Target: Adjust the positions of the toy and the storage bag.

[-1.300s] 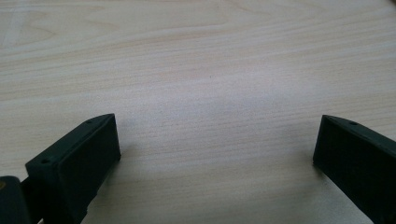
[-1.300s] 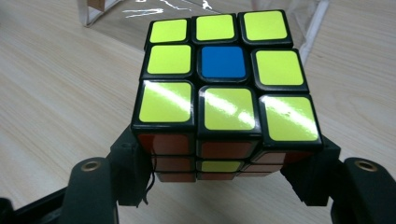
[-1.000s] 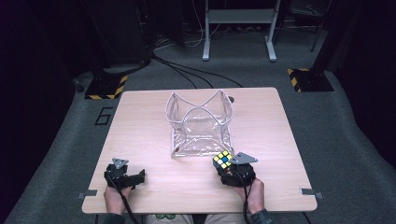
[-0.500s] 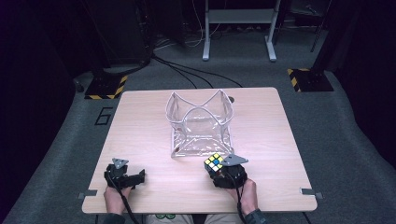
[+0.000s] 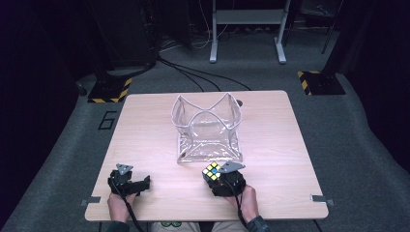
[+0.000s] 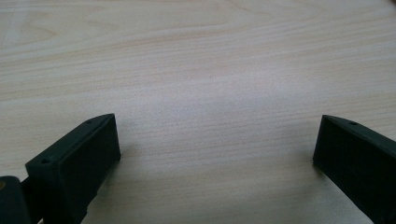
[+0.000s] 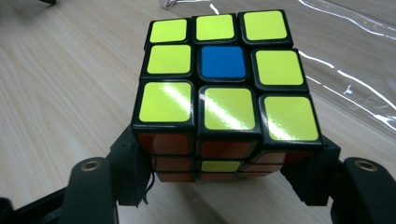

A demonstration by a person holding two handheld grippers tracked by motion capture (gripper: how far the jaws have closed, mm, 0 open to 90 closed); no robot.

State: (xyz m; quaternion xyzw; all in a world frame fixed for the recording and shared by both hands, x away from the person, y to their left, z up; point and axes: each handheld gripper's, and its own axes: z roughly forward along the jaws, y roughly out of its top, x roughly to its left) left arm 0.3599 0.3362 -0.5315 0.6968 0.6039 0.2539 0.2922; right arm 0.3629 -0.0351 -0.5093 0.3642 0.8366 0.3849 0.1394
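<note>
**Cube clamped in right gripper, near front of clear bag**

Right gripper (image 5: pixel 218 177) low over the near half of the wooden table (image 5: pixel 145 145), right of centre, gripped by a hand (image 5: pixel 246 203) entering from the bottom edge. Jaws closed on a puzzle cube (image 5: pixel 212 171): in the right gripper view, black pads pressed against the cube's (image 7: pixel 224 88) two opposite sides, lower layers pinched between them. Top face yellow all round with a single blue centre square; side face toward the camera mostly orange-red, one yellow square in its middle row. Cube level, or nearly so. Whether touching the tabletop or just above it: cannot tell. Grey three-cornered plate (image 5: pixel 232 166) visible on top of the gripper, just behind the cube.

Clear plastic bag (image 5: pixel 207 128) standing open at mid-table, white-edged rim rising to peaks at the corners. Cube just short of the bag's near bottom edge, close but apart. Glossy plastic with white highlights (image 7: pixel 355 70) across the upper right of the right gripper view, beyond the cube.

Left gripper (image 5: pixel 144 182) resting at the near left of the table, well apart from cube and bag, held by the other hand (image 5: pixel 117 205). Jaws spread wide in the left gripper view, one at each lower corner, bare wood grain (image 6: pixel 210 93) between them.

Dark carpet around the table, cables (image 5: pixel 193 77) trailing behind it, a metal stand (image 5: pixel 246 29) farther back.
</note>
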